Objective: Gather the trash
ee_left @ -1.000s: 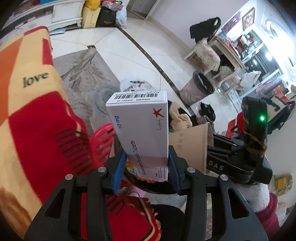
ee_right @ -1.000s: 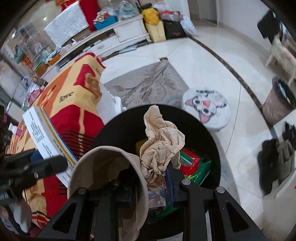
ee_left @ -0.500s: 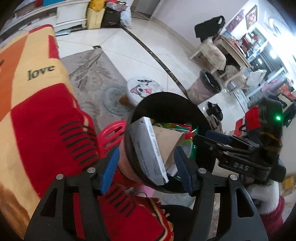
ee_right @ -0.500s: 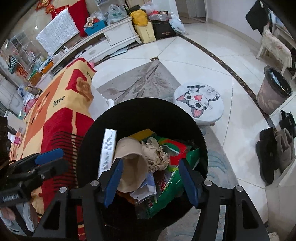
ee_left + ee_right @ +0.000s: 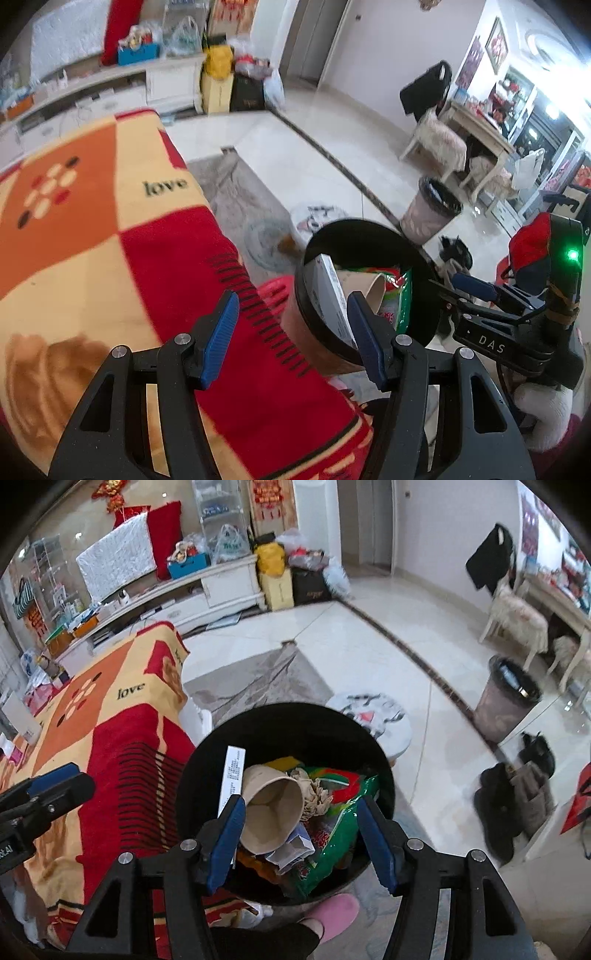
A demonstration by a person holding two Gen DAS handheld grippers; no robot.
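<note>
A black round trash bin [image 5: 284, 716] stands on the floor just beside a low surface covered by a red, orange and cream blanket [image 5: 110, 716] printed with the word "love". Inside the bin lie a white medicine box [image 5: 232, 775] standing on edge against the left wall, a tipped paper cup [image 5: 273, 812], a crumpled brown paper wad [image 5: 314, 797] and a green snack wrapper [image 5: 343, 823]. The right gripper [image 5: 301, 836] hangs above the near part of the bin, its blue-padded jaws spread with nothing between them. The left gripper [image 5: 291, 338] hovers over the blanket's edge to the left of the bin, jaws likewise spread and empty. Neither one is pinching anything. The drop-off step looks finished: box, cup and paper all rest in the bin. The next move would seem to call for turning both tools away from the bin to look for more litter; none is plainly visible on the blanket from here. A pink slipper [image 5: 332, 915] shows at the near edge, below the bin.
</note>
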